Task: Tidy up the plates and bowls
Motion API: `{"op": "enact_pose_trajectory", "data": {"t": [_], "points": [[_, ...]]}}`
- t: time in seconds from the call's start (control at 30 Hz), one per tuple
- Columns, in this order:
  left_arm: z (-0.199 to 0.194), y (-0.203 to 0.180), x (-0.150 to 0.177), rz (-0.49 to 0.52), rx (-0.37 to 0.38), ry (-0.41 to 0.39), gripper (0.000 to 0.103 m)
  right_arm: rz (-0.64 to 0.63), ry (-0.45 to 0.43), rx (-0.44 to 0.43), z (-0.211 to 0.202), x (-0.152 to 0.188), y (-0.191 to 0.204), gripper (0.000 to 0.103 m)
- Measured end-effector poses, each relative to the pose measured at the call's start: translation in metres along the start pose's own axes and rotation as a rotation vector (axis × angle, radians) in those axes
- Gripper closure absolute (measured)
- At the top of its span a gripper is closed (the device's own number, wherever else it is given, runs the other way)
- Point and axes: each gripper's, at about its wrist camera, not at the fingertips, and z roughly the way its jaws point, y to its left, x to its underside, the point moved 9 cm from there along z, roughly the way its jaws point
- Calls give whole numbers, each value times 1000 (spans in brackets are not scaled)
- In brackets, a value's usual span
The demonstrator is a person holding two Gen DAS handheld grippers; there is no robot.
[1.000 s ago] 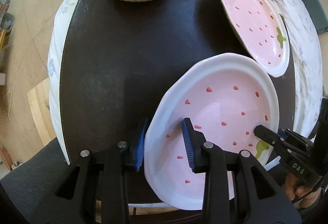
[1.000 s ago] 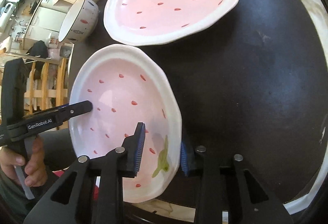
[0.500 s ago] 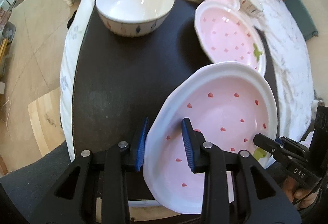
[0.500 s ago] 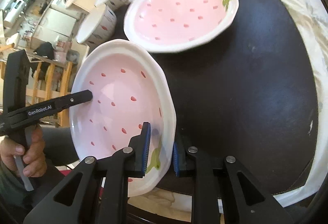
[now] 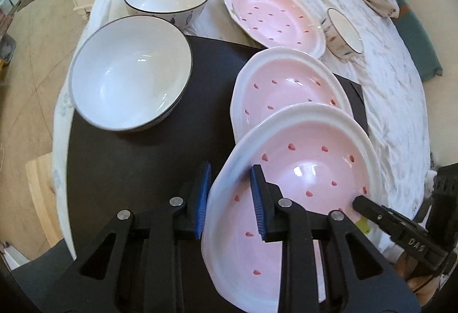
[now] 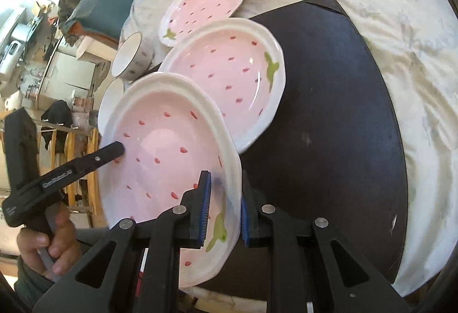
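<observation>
Draped in a pale marbled cloth (image 5: 386, 89) with a black mat (image 5: 137, 164) on top, the bench now shows far more of itself than a second ago, when my views sat low over the mat. I hold the pink strawberry plate (image 5: 300, 169) by both rims, the left gripper (image 5: 230, 202) clamped at its 9 o'clock edge and the right gripper (image 6: 224, 211) at the green-leaf edge, both pairs of jaws having just narrowed onto the white rim. It is glossy, red-seeded and tilted, overlapping a matching second plate (image 5: 286, 89) on the mat at 12 o'clock, with a third plate (image 5: 272, 15) and white bowls (image 5: 128, 78) beyond.
</observation>
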Motion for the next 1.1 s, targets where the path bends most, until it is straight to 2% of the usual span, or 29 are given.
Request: {"op": "enact_pose_trajectory", "data": {"t": [0.1, 0.27, 0.37, 0.47, 0.6, 0.77, 0.8, 0.87, 1.1], "points": [[10, -5, -6, 0, -28, -8, 79, 22, -2, 0, 3, -14, -6, 86], [22, -15, -24, -11, -25, -9, 79, 65, -11, -11, 1, -33, -24, 86], [27, -23, -38, 31, -31, -24, 80, 66, -11, -1, 3, -46, -29, 86], [37, -21, -47, 9, -25, -8, 80, 89, -11, -1, 6, -60, -34, 86], [39, -20, -56, 7, -34, -20, 80, 65, -14, 12, 11, -76, -32, 86], [51, -20, -54, 41, -99, -10, 83, 62, -18, 25, 21, -93, -39, 88], [57, -18, -52, 38, -101, 7, 83, 55, -15, 41, 25, -96, -41, 87], [57, -18, -53, 33, -94, -6, 83, 32, -10, 69, 32, -103, -43, 87], [52, -20, -49, 73, -121, -22, 81, 11, -28, 51, 32, -116, -41, 84]]}}
